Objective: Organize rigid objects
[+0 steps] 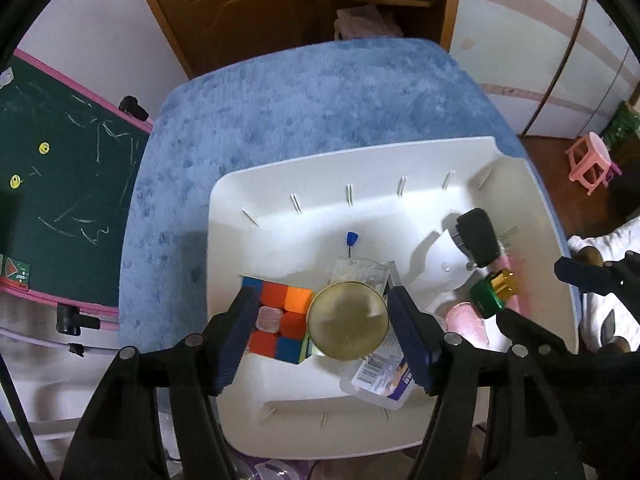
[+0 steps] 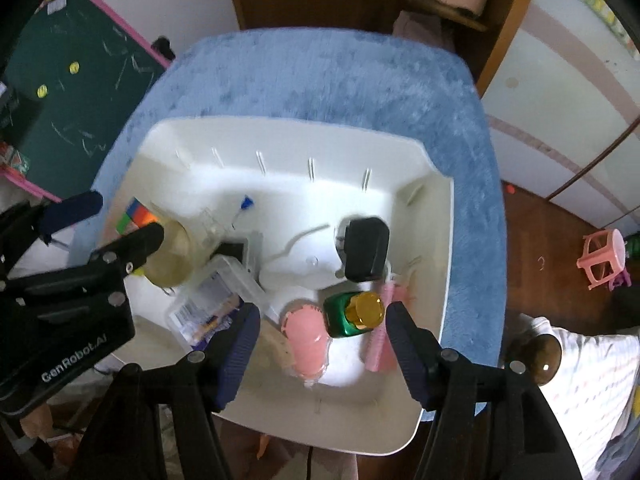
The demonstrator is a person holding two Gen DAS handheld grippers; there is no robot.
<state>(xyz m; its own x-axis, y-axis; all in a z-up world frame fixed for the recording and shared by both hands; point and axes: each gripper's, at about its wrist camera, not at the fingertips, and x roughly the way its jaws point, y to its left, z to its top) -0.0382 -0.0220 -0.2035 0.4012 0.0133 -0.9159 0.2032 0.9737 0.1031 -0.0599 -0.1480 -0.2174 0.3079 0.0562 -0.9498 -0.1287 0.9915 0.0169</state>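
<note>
A white plastic bin point(image 1: 400, 160) on a blue plush cover holds the objects. My left gripper point(image 1: 326, 336) hangs open above a colour cube point(image 1: 286, 316) and a round gold-lidded jar point(image 1: 348, 320), touching neither. A clear box with a barcode label point(image 1: 378, 378) lies beside the jar. My right gripper point(image 2: 324, 344) is open over a pink round piece point(image 2: 306, 336) and a green bottle with a gold cap point(image 2: 352, 314). A pink comb point(image 2: 380, 332) lies by its right finger. A black adapter point(image 2: 366, 250) rests on a white curved part point(image 2: 304, 264).
A small blue pin point(image 1: 351, 238) lies on the bin floor. The left gripper point(image 2: 120, 220) shows at the left of the right wrist view. A green chalkboard point(image 1: 60, 184) stands left of the table, a wooden cabinet point(image 1: 260, 8) behind, and a pink stool point(image 2: 604, 256) on the floor at right.
</note>
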